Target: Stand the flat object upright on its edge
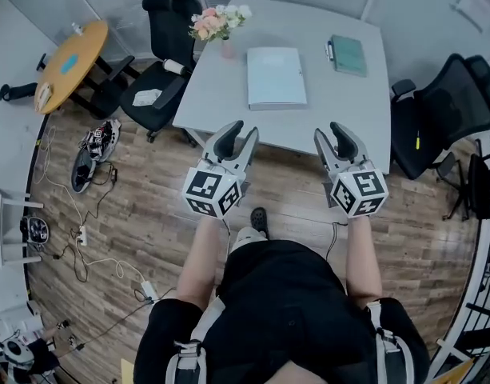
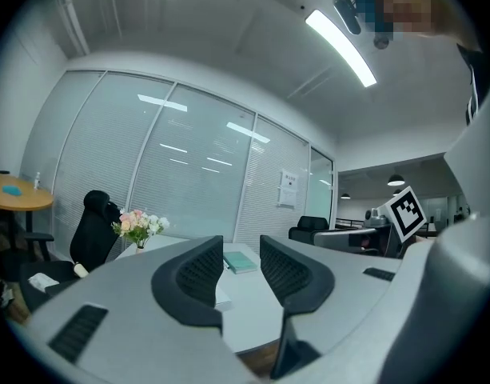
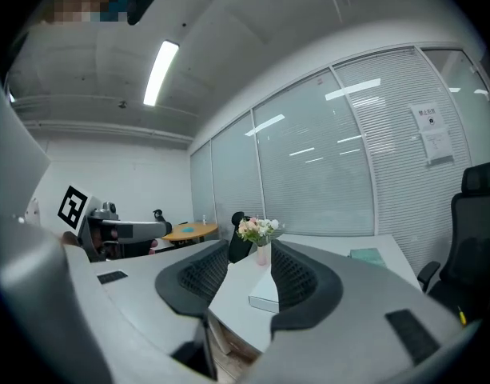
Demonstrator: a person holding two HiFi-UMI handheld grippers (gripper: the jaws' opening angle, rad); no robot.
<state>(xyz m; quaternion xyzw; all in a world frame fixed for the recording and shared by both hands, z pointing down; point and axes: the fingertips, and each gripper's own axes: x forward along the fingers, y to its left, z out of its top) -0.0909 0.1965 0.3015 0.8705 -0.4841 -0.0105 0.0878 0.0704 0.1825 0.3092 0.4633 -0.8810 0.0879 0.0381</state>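
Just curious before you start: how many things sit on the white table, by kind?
Flat books: 2 (large pale blue book, small green book)
Pink vase of flowers: 1
Small dark pen-like thing: 1
Total: 4

Bright ceiling strip-lighting, seemingly fisheye-warped edges

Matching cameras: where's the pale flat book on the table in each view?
Head view: the pale book lies flat at upper centre, ahead of both sets of jaws.
Left gripper view: only a sliver shows, low between the jaws, against the left-hand one.
Right gripper view: low centre, in the gap between the jaws.
Shared landmark: the flowers, at head view, left gripper view and right gripper view.
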